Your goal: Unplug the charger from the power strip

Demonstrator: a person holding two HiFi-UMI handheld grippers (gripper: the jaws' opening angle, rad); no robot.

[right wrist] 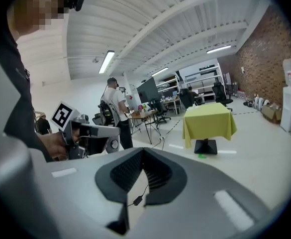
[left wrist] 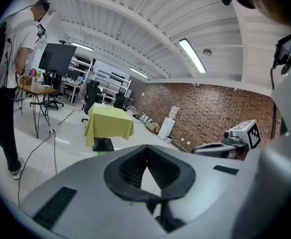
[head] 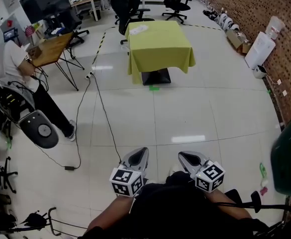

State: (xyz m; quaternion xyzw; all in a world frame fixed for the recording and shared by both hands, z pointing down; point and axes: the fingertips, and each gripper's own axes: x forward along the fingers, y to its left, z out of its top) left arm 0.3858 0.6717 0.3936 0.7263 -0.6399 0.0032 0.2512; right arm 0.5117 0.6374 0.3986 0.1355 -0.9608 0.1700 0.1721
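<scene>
Both grippers are held close to the person's body, low in the head view. My left gripper (head: 143, 150) and right gripper (head: 182, 155) point forward over bare floor, side by side. Each has its jaws together with nothing between them, as the left gripper view (left wrist: 146, 148) and the right gripper view (right wrist: 143, 151) also show. Far ahead stands a table under a yellow-green cloth (head: 157, 46) with a flat white thing (head: 138, 29) on its far left corner; what that is I cannot tell. A white power strip (head: 89, 75) lies on the floor by a wooden desk, with a black cable (head: 105, 118) running from it.
A person in a white shirt (head: 6, 59) stands at the left beside the wooden desk (head: 50, 49). A black adapter (head: 69, 168) lies on the floor at the left. Office chairs (head: 130, 4) stand behind the table. A brick wall and a water dispenser (head: 262, 46) line the right.
</scene>
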